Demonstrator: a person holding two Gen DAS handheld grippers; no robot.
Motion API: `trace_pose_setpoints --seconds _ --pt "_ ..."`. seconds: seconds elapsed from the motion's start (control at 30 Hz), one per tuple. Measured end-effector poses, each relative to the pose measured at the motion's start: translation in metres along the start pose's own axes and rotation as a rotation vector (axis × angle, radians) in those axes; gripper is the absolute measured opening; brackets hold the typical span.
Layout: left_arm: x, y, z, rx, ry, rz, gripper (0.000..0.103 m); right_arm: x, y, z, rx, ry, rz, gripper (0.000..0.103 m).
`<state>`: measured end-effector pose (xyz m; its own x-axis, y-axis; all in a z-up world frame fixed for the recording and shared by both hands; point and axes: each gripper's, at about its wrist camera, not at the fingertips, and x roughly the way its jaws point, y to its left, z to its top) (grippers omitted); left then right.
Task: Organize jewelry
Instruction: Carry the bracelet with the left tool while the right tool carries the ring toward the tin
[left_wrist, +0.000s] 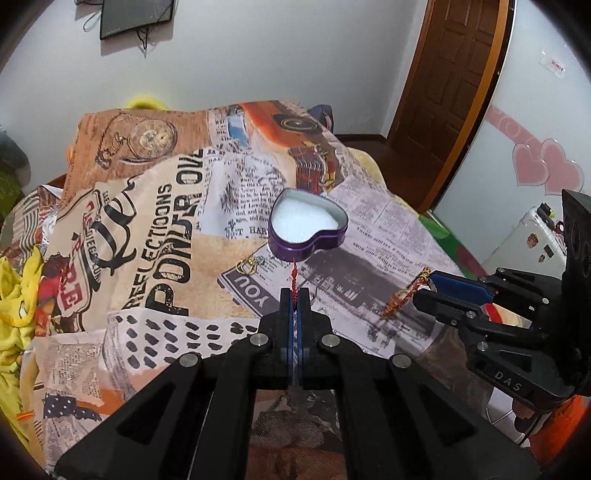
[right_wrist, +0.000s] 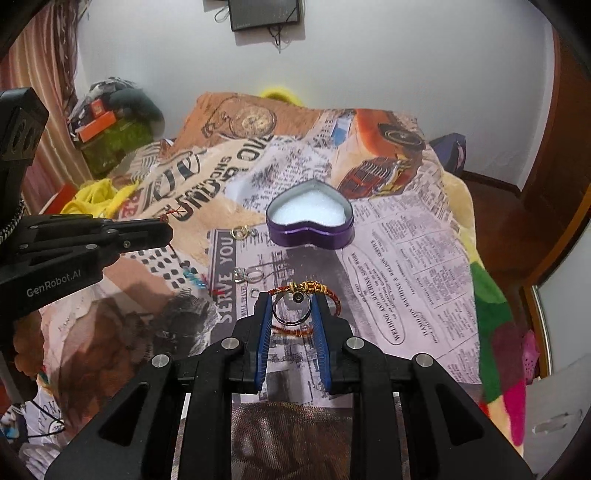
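A purple heart-shaped tin (left_wrist: 308, 229) with white foam inside stands open on the printed cloth; it also shows in the right wrist view (right_wrist: 309, 221). My left gripper (left_wrist: 294, 295) is shut on a red cord (left_wrist: 294, 278), just short of the tin. In the right wrist view the left gripper (right_wrist: 162, 230) hangs a beaded string (right_wrist: 190, 275). My right gripper (right_wrist: 291, 301) is partly closed around a silver ring (right_wrist: 291, 308) on a red-gold thread bracelet (right_wrist: 310, 288). Gold rings (right_wrist: 242, 232) lie left of the tin. A silver ring (right_wrist: 249, 275) lies nearer.
The printed newspaper-pattern cloth (right_wrist: 406, 258) covers a bed. Yellow fabric (left_wrist: 18, 295) bunches at the left edge. A wooden door (left_wrist: 454, 74) and a white fridge (left_wrist: 535, 236) stand to the right. Clutter (right_wrist: 107, 125) is piled at the back left.
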<state>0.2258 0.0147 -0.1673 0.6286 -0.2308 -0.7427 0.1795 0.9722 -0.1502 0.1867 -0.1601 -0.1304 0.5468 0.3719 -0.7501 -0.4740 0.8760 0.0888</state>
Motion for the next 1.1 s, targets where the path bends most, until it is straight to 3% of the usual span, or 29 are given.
trace_pose_setpoints --seconds 0.27,0.63,1.1 --pt "-0.004 -0.006 0.004 -0.007 -0.021 -0.021 0.0 0.002 0.002 0.007 -0.004 -0.013 0.01 0.019" --pt "0.015 -0.001 -0.007 -0.027 0.029 -0.024 0.0 0.07 -0.006 -0.018 0.012 0.166 0.016 0.019" --pt "0.004 -0.001 0.01 -0.029 -0.028 -0.018 0.0 0.027 -0.004 0.012 -0.014 0.045 0.028 0.019"
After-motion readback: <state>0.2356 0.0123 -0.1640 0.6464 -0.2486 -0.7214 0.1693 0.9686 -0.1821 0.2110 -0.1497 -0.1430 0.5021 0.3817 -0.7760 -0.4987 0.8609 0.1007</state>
